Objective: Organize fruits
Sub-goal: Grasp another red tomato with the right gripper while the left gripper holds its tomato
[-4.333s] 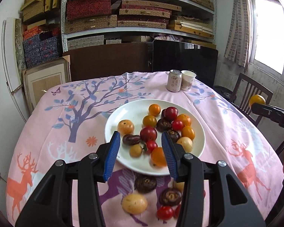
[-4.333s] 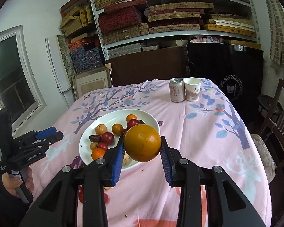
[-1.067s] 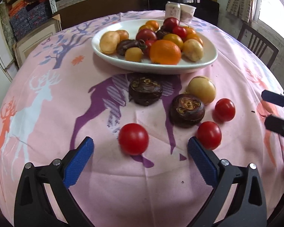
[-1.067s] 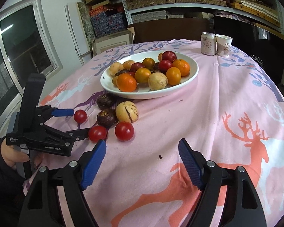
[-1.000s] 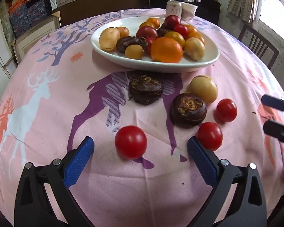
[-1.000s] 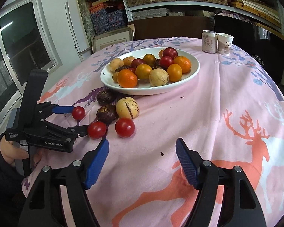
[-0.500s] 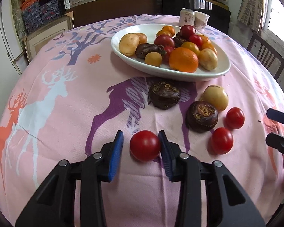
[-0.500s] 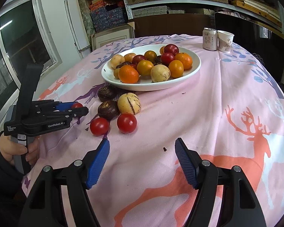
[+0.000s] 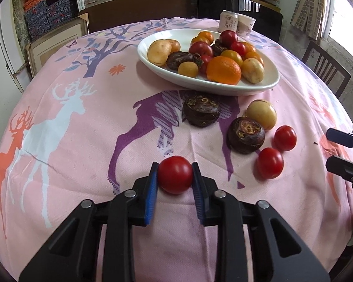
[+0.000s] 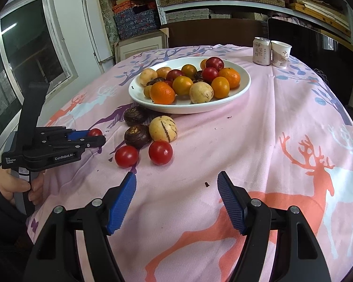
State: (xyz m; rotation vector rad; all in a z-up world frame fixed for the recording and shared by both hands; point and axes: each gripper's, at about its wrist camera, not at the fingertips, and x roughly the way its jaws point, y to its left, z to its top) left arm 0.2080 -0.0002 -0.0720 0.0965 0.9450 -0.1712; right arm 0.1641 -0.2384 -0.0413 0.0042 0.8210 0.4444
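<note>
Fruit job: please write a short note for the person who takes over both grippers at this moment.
Left gripper: shut on a red tomato, low over the tablecloth.
Right gripper: open, holds nothing.
Done: the white plate already holds many fruits.
Left: two tomatoes, two dark fruits and a pale striped fruit lie on the cloth beside the plate.
</note>
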